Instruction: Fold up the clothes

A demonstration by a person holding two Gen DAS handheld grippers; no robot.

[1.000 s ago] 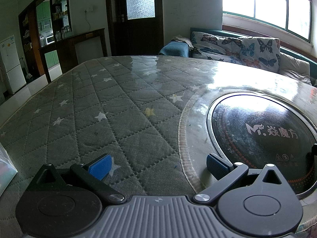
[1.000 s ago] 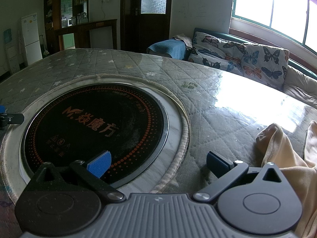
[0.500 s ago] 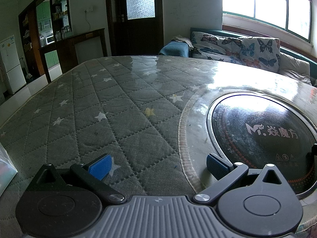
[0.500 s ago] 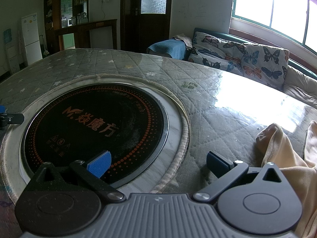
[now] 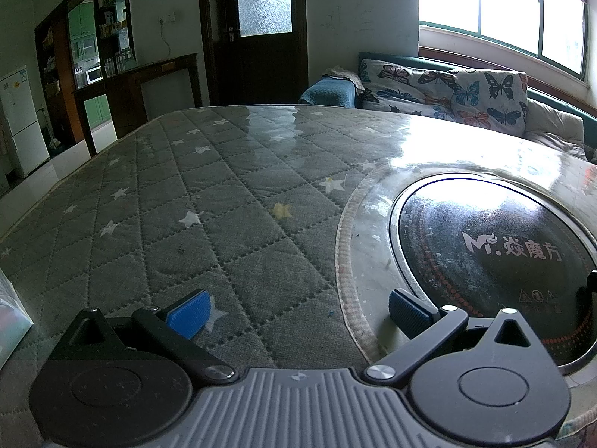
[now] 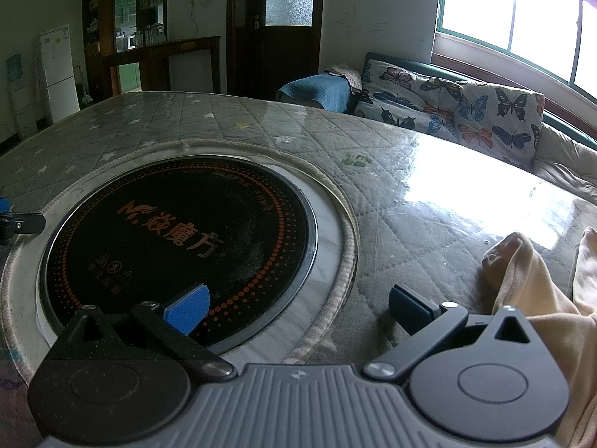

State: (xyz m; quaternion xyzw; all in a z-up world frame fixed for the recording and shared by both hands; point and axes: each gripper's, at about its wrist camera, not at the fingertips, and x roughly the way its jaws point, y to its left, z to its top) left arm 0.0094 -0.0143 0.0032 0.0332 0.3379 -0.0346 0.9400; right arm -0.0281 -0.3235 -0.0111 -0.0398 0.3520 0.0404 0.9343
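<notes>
- While both tools sit low over the desk, nothing is grabbed at all, and I'll use the round black cooktop sunk into the desk as the reference point for everything.
- Left tool: spread wide with nothing between the blue pads. It hovers just left of the cooktop; one pad is over the quilted star-print cover, the other over the pale ring around the cooktop.
- Right tool: also spread wide and empty. Its left pad is over the near edge of the cooktop and its right pad is over the quilted cover just right of the ring.
- Peach-coloured garment: lying rumpled on the desk, off to the right of the cooktop, right beside the right tool's right finger. Can't tell if it actually touches the tool.
- A bit of the left tool peeks in at the cooktop's left side in the right wrist view.
- Beyond the cooktop, past the far desk edge, there's a sofa with butterfly-print cushions under a bright window, plus a dark door.
- Far left of the cooktop, in the back, a white fridge.
</notes>
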